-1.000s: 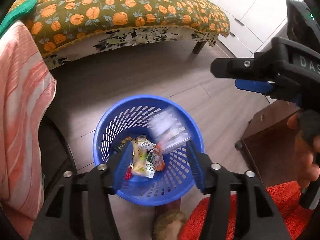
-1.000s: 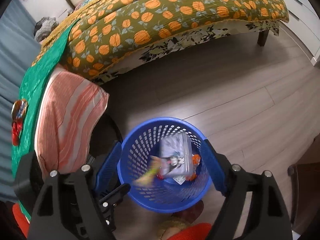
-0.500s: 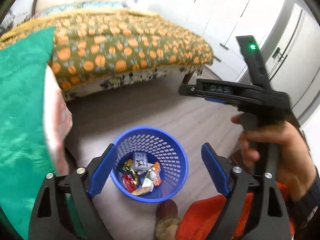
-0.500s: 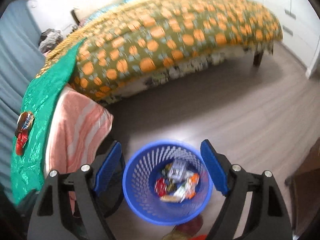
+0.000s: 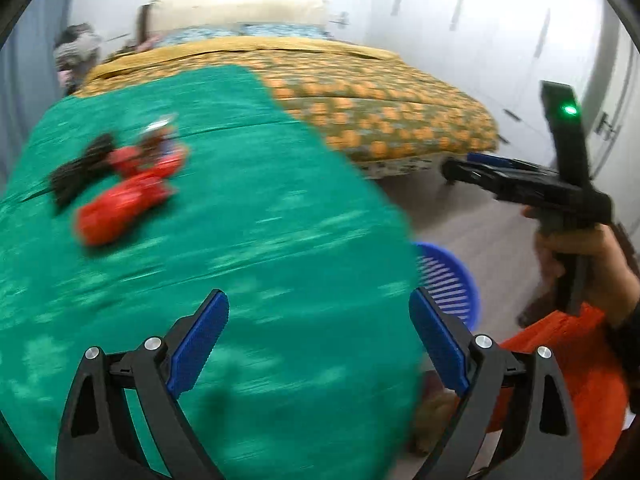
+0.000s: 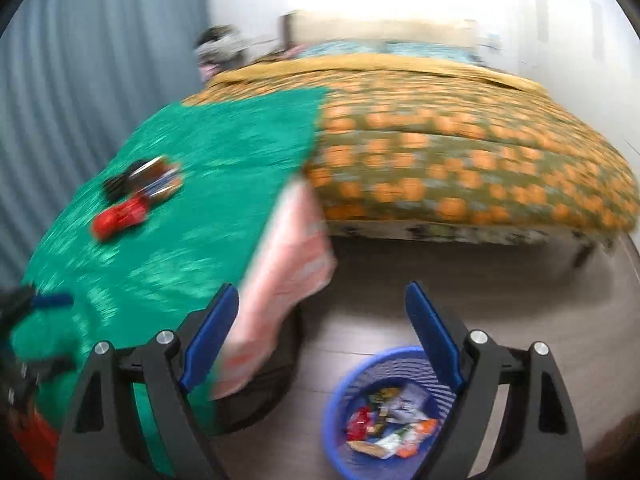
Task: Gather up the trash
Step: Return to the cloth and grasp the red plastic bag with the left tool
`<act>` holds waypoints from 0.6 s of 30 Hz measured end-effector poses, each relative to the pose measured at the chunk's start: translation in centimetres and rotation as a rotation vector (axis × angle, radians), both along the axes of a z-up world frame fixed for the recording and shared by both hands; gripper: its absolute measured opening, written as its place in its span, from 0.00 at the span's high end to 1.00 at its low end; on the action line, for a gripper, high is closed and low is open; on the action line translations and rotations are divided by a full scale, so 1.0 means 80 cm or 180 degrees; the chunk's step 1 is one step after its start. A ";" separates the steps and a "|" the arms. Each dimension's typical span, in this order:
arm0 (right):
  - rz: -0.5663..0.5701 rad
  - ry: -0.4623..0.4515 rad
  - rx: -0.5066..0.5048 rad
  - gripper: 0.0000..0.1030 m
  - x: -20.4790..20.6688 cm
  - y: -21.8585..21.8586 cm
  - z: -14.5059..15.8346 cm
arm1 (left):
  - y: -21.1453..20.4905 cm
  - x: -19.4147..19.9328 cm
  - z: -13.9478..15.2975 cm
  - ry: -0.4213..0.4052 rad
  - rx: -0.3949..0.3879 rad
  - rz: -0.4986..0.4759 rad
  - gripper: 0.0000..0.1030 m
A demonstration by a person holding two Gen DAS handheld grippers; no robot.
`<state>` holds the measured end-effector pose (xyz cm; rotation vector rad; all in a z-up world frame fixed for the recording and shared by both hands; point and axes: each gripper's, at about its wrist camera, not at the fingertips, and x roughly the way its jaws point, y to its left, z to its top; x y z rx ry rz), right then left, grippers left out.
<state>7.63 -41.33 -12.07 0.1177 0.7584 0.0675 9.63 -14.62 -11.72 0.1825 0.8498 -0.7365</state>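
Observation:
A small heap of trash lies on the green cloth (image 5: 260,240): a red wrapper (image 5: 120,204) and a dark piece (image 5: 78,168) in the left wrist view. In the right wrist view the same red wrapper (image 6: 120,214) lies far left. The blue basket (image 6: 384,412) on the floor holds several wrappers. Only its rim (image 5: 448,276) shows past the cloth's edge in the left wrist view. My left gripper (image 5: 318,344) hangs over the cloth with its jaws opening and nothing between them. My right gripper (image 6: 322,336) stands above the basket, jaws opening and empty; it also shows from the side (image 5: 472,168).
A bed with an orange-patterned cover (image 6: 460,152) fills the back. A pink striped cloth (image 6: 280,280) hangs off the table edge beside the basket. A hand (image 5: 580,264) holds the right gripper. An orange rug (image 5: 560,380) lies on the wooden floor (image 6: 500,300).
Both grippers rose and swung left from over the basket toward the green cloth. The wrappers they dropped now lie in the basket. The left jaws widened.

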 end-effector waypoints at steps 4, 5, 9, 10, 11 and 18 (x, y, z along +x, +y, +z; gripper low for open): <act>0.0589 0.0077 -0.0075 0.19 0.020 0.095 -0.009 | 0.075 0.037 -0.003 0.0051 0.0026 0.0292 0.11; 0.0770 0.0092 -0.0108 0.19 0.024 0.125 -0.014 | 0.089 0.048 -0.003 0.0050 0.0026 0.0351 0.11; 0.1144 0.0218 -0.0119 0.19 0.037 0.190 -0.037 | 0.124 0.086 0.001 0.0007 0.0096 0.0438 0.09; 0.1206 0.0243 -0.0136 0.19 0.038 0.201 -0.042 | 0.129 0.096 0.003 -0.0014 0.0115 0.0411 0.08; 0.1262 0.0266 -0.0163 0.19 0.041 0.210 -0.047 | 0.129 0.107 0.004 -0.0026 0.0119 0.0365 0.07; 0.1366 0.0339 -0.0220 0.19 0.044 0.222 -0.063 | 0.092 0.174 0.002 -0.0145 0.0490 -0.0117 0.07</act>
